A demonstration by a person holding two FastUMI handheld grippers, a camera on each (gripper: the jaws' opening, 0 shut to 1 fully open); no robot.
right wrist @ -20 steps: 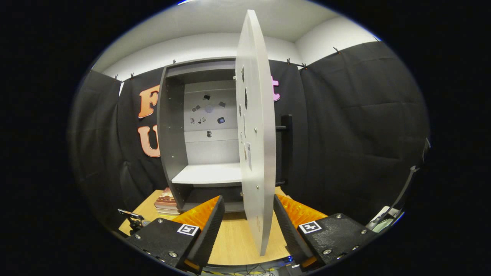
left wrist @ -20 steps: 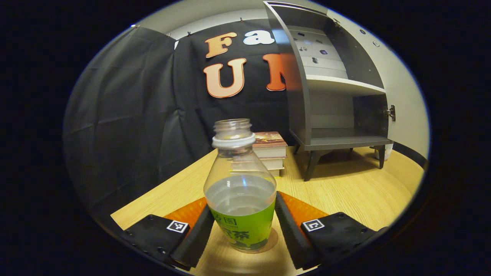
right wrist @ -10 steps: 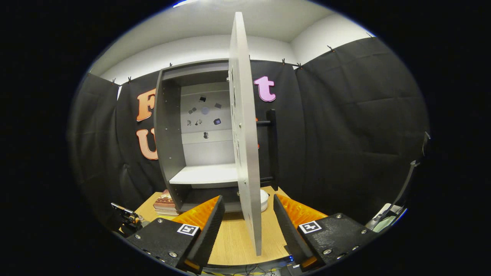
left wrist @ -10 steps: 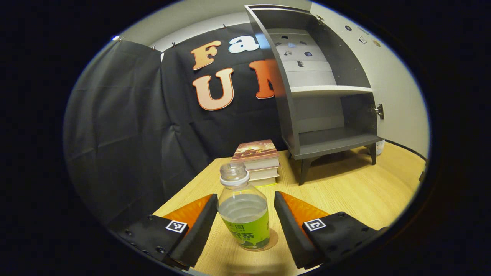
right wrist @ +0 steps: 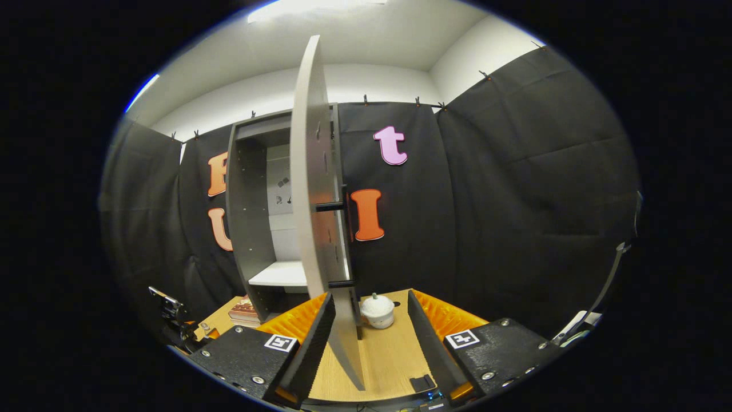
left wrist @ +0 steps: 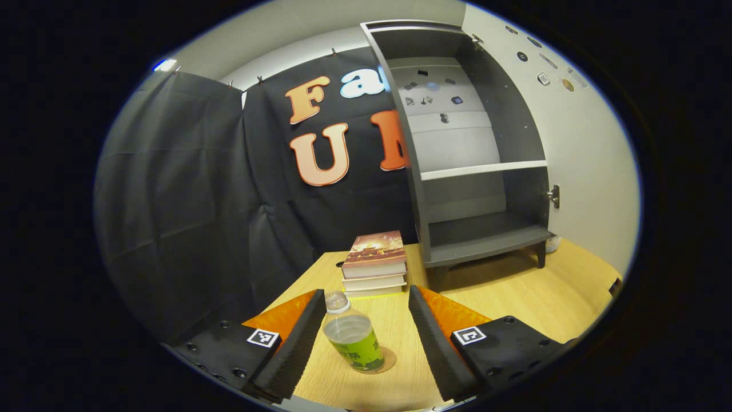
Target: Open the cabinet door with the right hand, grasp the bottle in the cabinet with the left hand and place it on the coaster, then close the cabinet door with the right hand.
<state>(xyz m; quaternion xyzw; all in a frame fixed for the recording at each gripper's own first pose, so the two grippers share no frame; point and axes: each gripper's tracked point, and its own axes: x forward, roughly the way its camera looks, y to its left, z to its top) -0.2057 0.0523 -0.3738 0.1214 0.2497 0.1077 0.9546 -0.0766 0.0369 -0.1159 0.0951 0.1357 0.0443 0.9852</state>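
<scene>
The clear bottle [left wrist: 351,340] with a green label and no cap stands upright on the round coaster [left wrist: 388,363] on the wooden table. My left gripper [left wrist: 366,309] is open; the bottle stands between its spread fingers, touching neither. The grey cabinet [left wrist: 474,154] behind is open and its shelves are bare. In the right gripper view the pale cabinet door [right wrist: 311,229] stands nearly edge-on, its black handle [right wrist: 342,243] on the right face. My right gripper [right wrist: 370,329] is open, and the door's lower edge hangs between its fingers, close to the left finger [right wrist: 309,343].
A stack of books [left wrist: 374,260] lies between the bottle and the cabinet. A small white lidded pot [right wrist: 377,311] sits on the table to the right of the cabinet. Black cloth walls close the booth behind and at both sides.
My left gripper has drawn back from the bottle, which stays on the coaster. The door has swung partway across the cabinet opening, now showing its handle side.
</scene>
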